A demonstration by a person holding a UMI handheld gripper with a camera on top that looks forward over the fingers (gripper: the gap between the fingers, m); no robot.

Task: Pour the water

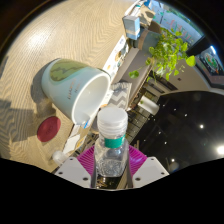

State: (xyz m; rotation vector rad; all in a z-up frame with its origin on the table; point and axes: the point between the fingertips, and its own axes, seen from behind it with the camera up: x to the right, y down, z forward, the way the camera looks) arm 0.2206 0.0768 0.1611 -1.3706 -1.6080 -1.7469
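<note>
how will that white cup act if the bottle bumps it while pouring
The white cup looks wide-mouthed and appears empty, so it is probably light and may slide on the smooth wooden table. Its broad body suggests it resists tipping. The bottle, between the gripper fingers, is close to its rim, so a nudge seems possible.

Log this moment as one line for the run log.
gripper: shut on water bottle | bottle cap: on | mug: just beyond, tilted in view | pour: not started

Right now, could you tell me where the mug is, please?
In the gripper view, the mug lies tipped on the wooden table, just beyond and left of the bottle in the claw.
</note>
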